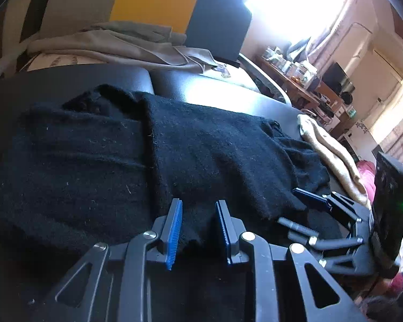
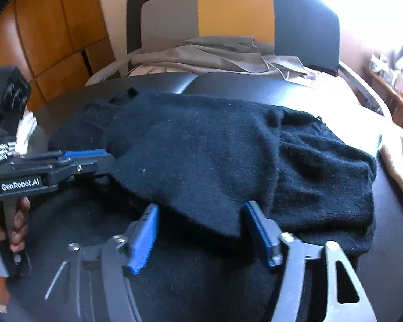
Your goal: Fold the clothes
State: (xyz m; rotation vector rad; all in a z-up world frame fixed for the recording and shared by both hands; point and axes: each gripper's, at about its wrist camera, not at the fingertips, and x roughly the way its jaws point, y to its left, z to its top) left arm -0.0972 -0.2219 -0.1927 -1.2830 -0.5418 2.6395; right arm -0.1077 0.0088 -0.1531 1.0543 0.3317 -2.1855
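black knitted sweater [image 2: 201, 155] part-folded on the black tabletop [image 2: 255, 86]. left gripper [image 1: 198, 228] pinches its near edge; right gripper [image 2: 198, 230] gapes, fold corner loose between. risk: flap slumps, fold skews.

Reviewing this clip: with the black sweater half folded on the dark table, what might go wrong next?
1. The right hand-held gripper stands open around a corner of the black sweater; the flap may slip and unfold.
2. The sweater's right side reaches the table edge and could slide off.

grey cloth [image 2: 215, 53] before striped headboard [image 2: 236, 13].
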